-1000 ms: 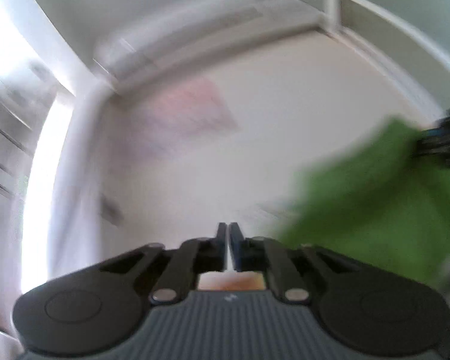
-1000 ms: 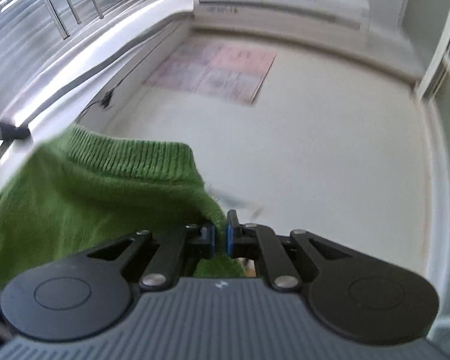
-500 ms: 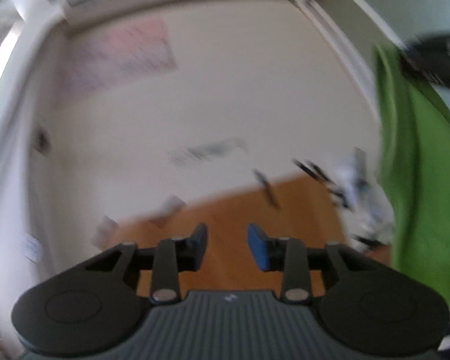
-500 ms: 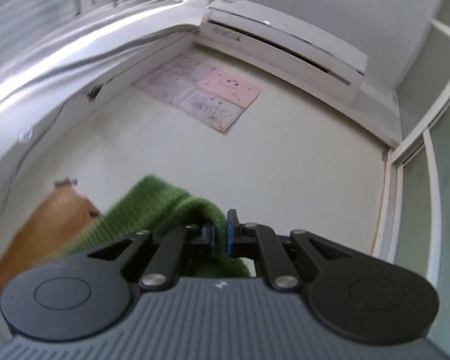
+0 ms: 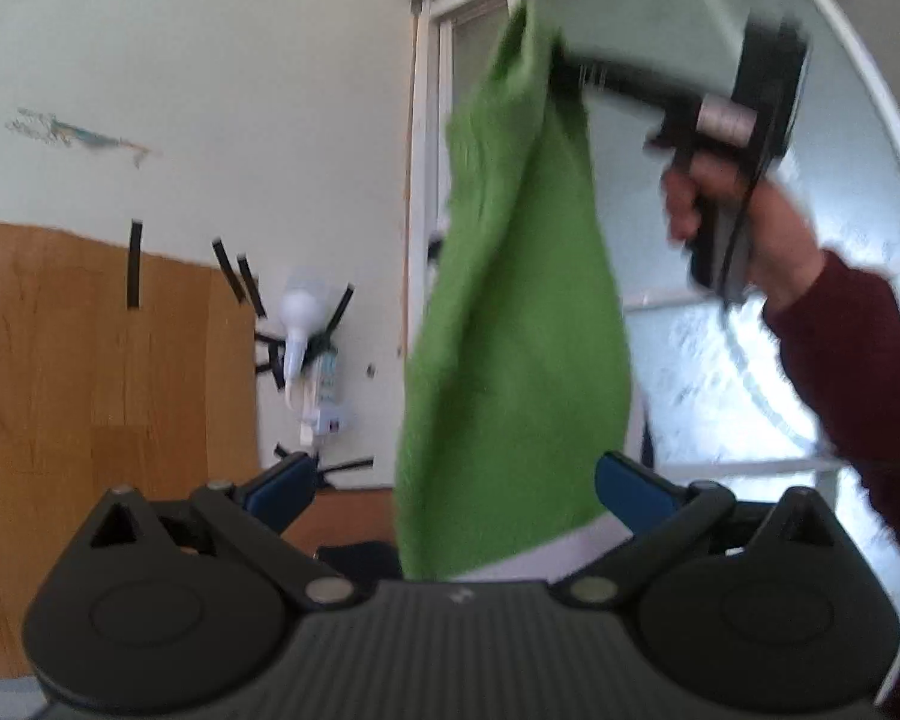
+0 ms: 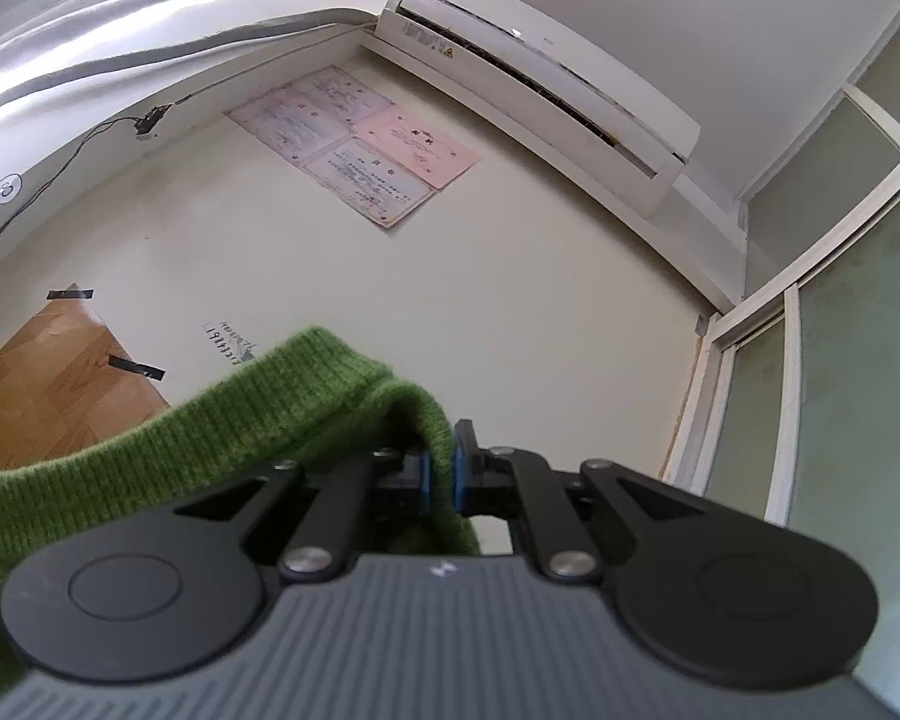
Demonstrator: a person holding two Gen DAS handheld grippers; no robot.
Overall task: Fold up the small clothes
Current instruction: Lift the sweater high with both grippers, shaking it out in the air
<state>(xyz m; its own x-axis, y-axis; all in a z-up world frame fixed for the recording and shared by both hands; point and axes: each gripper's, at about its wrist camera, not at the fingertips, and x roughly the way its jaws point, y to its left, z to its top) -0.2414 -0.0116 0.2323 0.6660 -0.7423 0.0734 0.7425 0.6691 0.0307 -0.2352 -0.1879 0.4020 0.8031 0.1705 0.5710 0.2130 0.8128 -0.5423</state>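
Observation:
A green knitted garment (image 5: 510,324) hangs in the air from my right gripper (image 5: 561,69), which is held high at the upper right in the left wrist view. In the right wrist view my right gripper (image 6: 441,474) is shut on the garment's ribbed edge (image 6: 258,420), and the cloth drapes to the left and down. My left gripper (image 5: 456,489) is wide open and empty. It sits just in front of the garment's hanging lower end, which falls between its blue pads (image 5: 630,489) without touching them.
A wooden panel (image 5: 84,372) taped to the pale wall stands on the left, with a white bulb and power strip (image 5: 315,360) beside it. Frosted glass panels (image 5: 720,360) are behind the garment. The right wrist view looks up at an air conditioner (image 6: 546,78) and wall posters (image 6: 354,144).
My left gripper went from shut to wide open, let go of the garment and swung round to face it. My right gripper lifted the garment, which now hangs straight down.

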